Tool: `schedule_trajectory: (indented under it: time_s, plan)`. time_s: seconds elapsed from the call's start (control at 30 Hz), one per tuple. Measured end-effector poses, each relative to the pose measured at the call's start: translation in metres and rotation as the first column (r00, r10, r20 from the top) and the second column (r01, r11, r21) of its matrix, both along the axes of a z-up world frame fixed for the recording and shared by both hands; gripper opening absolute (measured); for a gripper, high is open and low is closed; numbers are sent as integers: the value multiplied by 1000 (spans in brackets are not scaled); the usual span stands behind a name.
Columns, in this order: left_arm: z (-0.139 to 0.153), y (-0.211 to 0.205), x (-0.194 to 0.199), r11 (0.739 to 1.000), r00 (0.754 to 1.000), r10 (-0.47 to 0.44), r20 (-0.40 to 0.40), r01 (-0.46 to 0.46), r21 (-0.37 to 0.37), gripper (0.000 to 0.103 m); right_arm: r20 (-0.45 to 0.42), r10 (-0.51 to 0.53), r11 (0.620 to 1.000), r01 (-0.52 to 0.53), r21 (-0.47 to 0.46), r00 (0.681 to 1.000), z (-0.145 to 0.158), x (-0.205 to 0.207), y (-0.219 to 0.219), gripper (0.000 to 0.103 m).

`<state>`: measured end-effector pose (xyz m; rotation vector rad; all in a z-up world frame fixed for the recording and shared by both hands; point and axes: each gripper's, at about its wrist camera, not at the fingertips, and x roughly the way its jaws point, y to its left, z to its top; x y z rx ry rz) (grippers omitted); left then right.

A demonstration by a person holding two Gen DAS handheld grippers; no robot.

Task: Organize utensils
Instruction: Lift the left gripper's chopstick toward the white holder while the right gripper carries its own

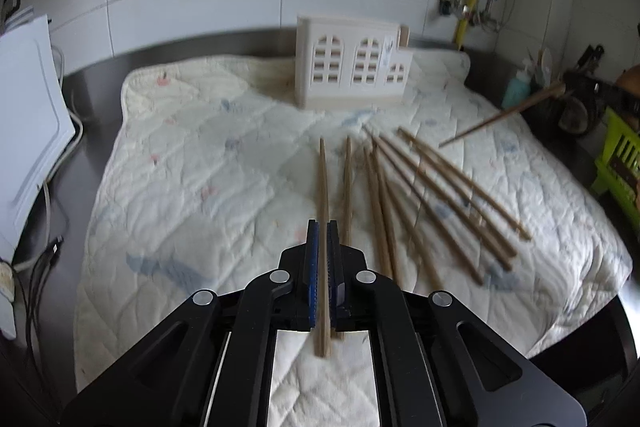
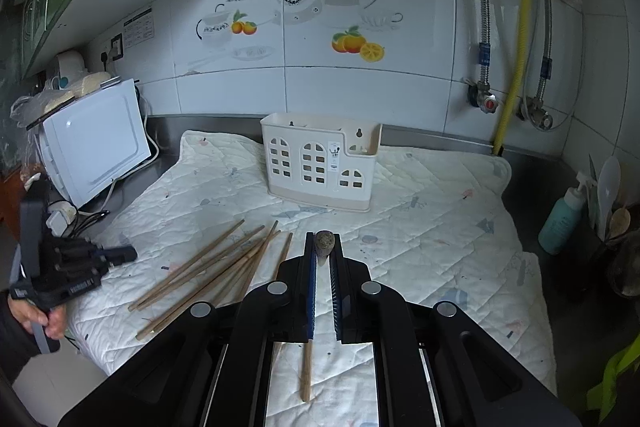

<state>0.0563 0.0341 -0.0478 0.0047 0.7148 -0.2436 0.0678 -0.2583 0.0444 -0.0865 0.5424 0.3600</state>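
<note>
left tool [image 1: 322,227]: pressed together on one chopstick [image 1: 323,183], gripped near its thick end, tip pointing forward.
right tool [image 2: 322,241]: pinching a second chopstick [image 2: 307,367], seen end-on between the pads.
loose chopsticks [image 1: 432,195]: fanned on the quilted mat [image 1: 192,163], just right of the left tool.
holder [image 2: 320,163]: cream plastic caddy, upright at the back of the mat, near the wall; open at the top.
step in hand: carry both sticks to the holder.
method: keep each grip firm, tilt the stick upright over the tall compartment, lower the tip inside before releasing.
risk: a stick striking the rim may tip the light holder on the desk [image 2: 552,259].
</note>
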Motion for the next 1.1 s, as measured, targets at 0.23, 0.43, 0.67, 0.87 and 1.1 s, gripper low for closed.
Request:
schedule_trajectory:
  time_s: [0.23, 0.43, 0.67, 0.87, 1.1]
  plan:
    - [-40, -3, 2, 1000, 995, -5, -98, 5, 5, 6, -7, 7, 1000, -7, 5, 1000, -3, -3, 2, 6]
    - [-53, -2, 7, 1000, 992, 6, -127, -4, 12, 16, -18, 7, 1000, -7, 1, 1000, -8, -3, 3, 6]
    - [-54, -11, 7, 998, 994, 19, -106, -12, 67, 10, -19, 6, 1000, -6, 4, 1000, -9, -1, 5, 7]
    - [-37, -3, 15, 996, 995, 6, -104, -15, -86, 5, -12, 9, 1000, -9, 5, 1000, -1, 0, 7, 7]
    - [7, 14, 17, 975, 1000, -3, -19, -2, -223, 5, 27, 25, 1000, -26, 5, 999, 23, 3, 7, 6]
